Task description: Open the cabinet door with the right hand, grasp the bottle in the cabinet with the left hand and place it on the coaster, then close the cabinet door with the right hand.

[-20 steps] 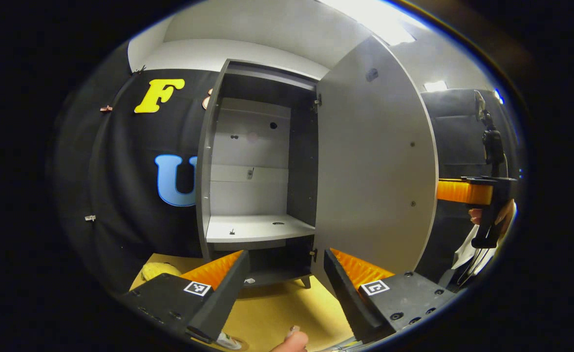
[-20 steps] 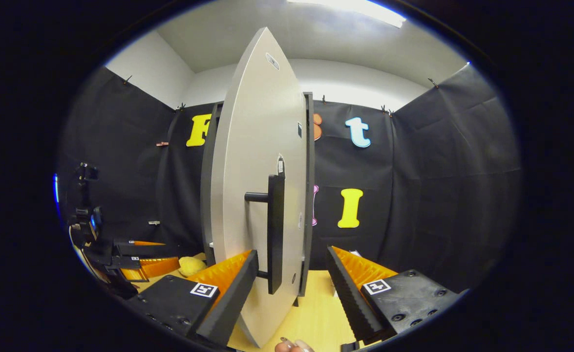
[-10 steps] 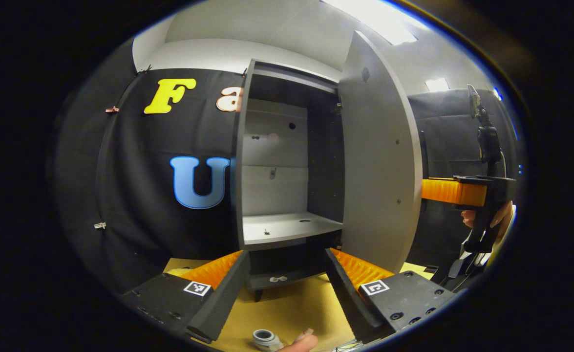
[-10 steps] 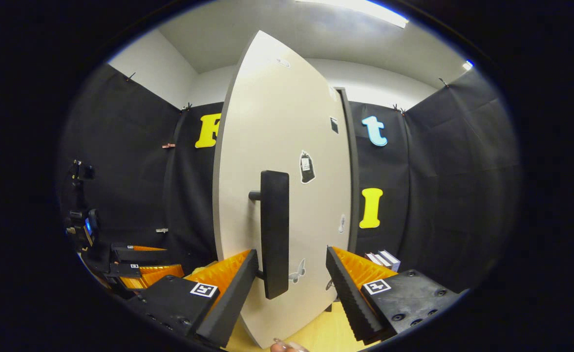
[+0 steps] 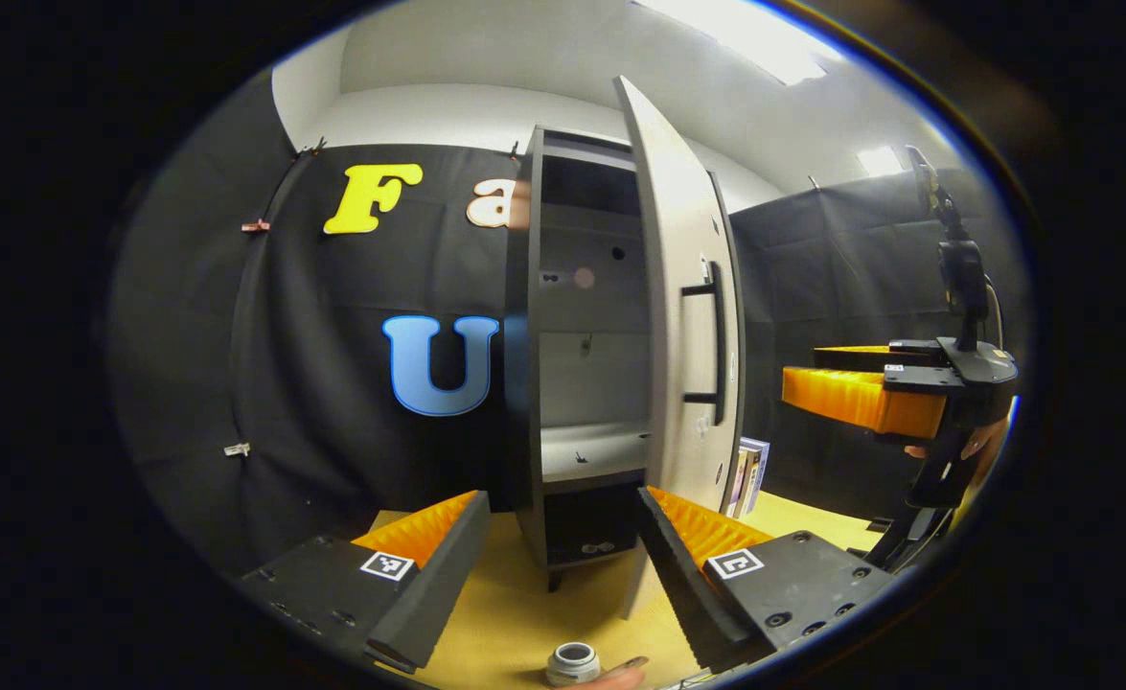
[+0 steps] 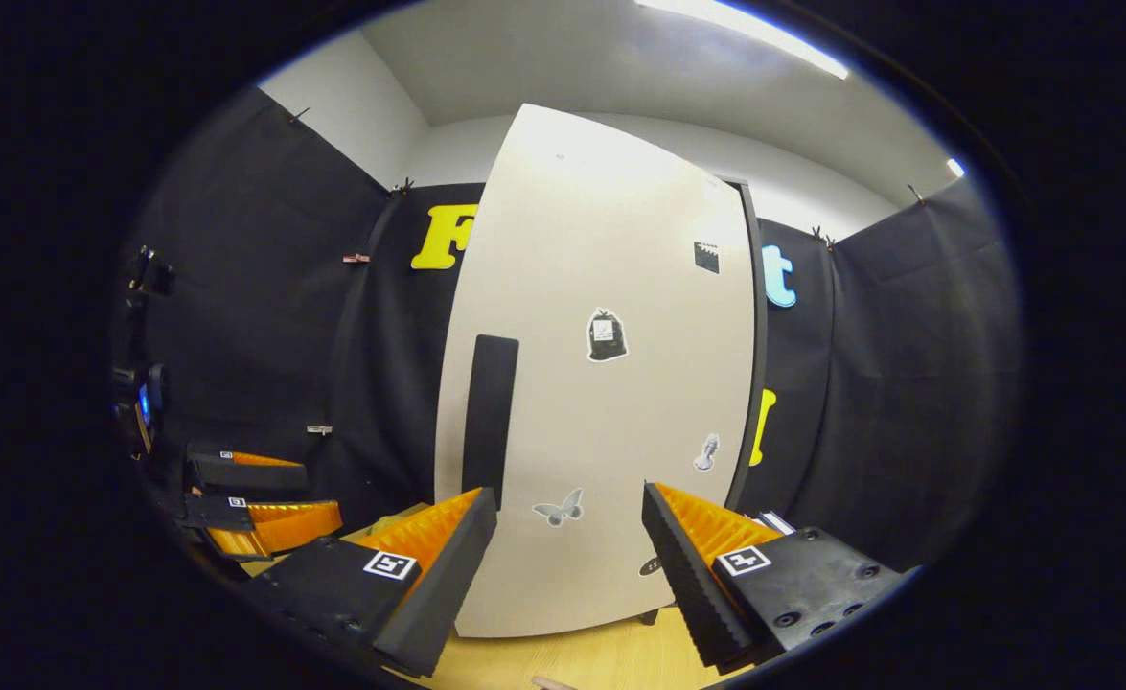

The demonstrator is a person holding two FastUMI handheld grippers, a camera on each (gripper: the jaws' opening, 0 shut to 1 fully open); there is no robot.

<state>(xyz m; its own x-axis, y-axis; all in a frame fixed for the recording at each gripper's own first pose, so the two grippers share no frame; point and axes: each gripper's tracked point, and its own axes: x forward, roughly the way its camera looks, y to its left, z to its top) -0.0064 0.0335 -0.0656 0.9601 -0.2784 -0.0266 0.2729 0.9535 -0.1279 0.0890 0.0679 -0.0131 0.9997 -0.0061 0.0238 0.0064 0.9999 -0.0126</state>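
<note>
Right gripper view shows the closing step: right gripper (image 6: 567,551), fingers spread empty, must push the cabinet door (image 6: 610,383) at 12 o'clock fully shut.

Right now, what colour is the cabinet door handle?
Black. The handle shows best in the right gripper view, against the pale door.
</note>
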